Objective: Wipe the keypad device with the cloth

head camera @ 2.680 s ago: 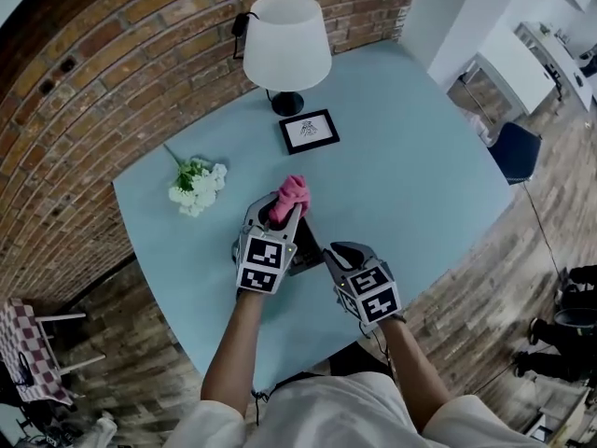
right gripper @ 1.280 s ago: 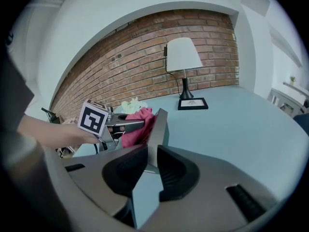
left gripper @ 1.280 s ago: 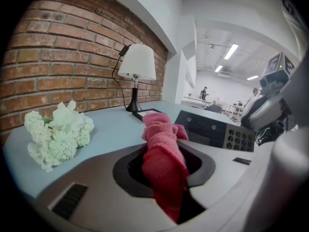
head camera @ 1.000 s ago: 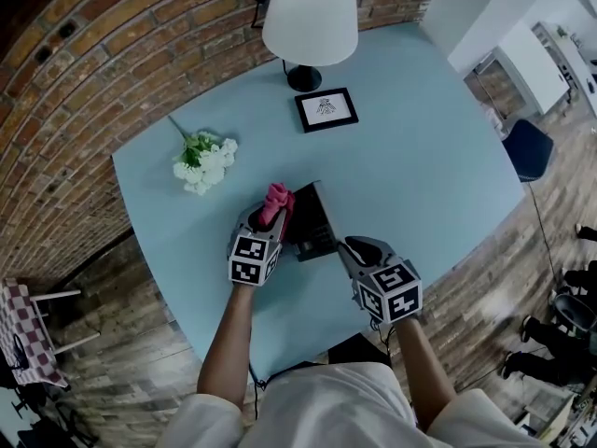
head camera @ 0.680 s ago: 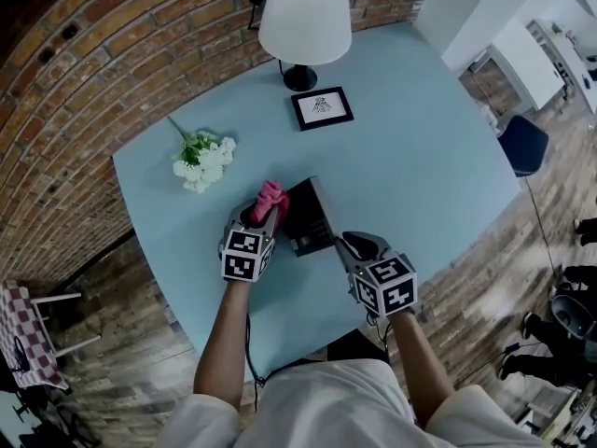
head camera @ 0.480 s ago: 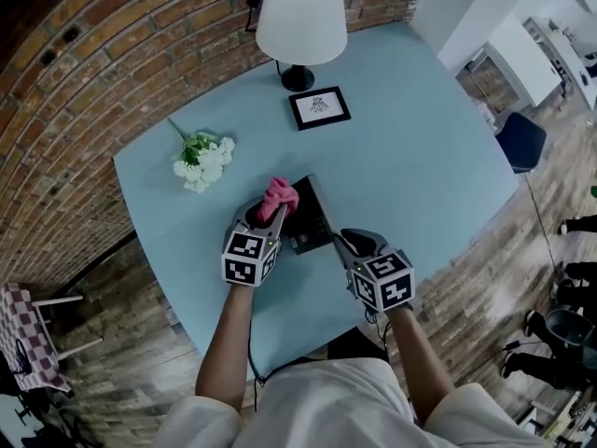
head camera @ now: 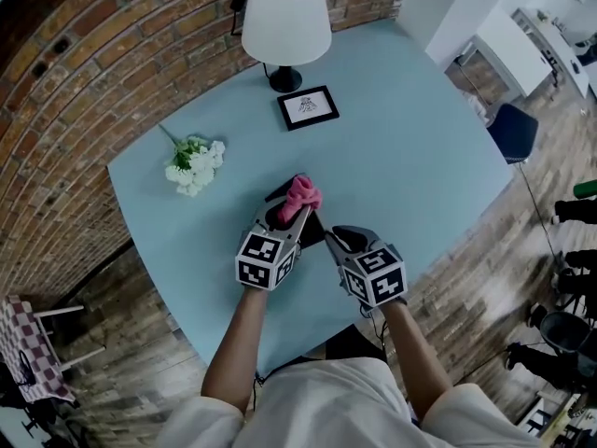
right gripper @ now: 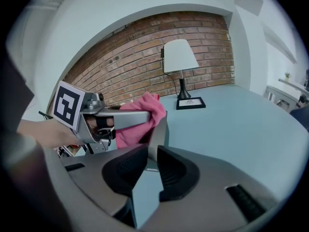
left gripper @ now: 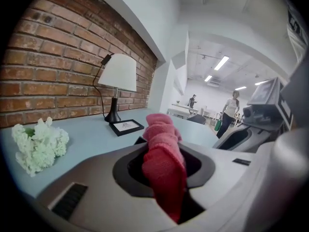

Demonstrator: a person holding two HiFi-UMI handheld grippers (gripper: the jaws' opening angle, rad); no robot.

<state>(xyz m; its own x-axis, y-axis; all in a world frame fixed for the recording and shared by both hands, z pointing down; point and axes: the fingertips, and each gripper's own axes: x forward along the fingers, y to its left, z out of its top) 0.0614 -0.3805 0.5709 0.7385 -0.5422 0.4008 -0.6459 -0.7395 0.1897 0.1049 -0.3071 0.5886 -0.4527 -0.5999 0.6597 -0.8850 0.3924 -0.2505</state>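
1. The left tongs point(head camera: 291, 215) are pressed together on a pink cloth point(head camera: 301, 194). The cloth is pinched between the jaws, and a bunched part of it stands out beyond the tips.
2. The keypad device point(head camera: 313, 233) is seen as a dark, flat thing just in front of both tongs. In the head view it is largely covered by them.
3. The bunched end of the cloth is laid against the device, on the side nearer to the left tongs.
4. The right tongs point(right gripper: 147, 166) are closed on the near edge of the device. In the right gripper view a thin grey plate is seen pinched between the two jaws, and it rises steeply beyond their tips.
5. The left tongs are held just beside the right tongs, on their left, and both are pointed away from the person.
6. How much of the device rests on the light blue table point(head camera: 410, 147) cannot be told, because the tongs and the cloth hide its lower part.
7. Well beyond the tips of the tongs a small picture frame point(head camera: 308, 107) is lying on the table, and a white lamp point(head camera: 284, 26) is placed behind it.
8. A bunch of white flowers point(head camera: 193, 164) is lying on the table, well apart from the left tongs, on their far left.
9. A brick wall point(head camera: 93, 73) is seen behind the lamp and the flowers.
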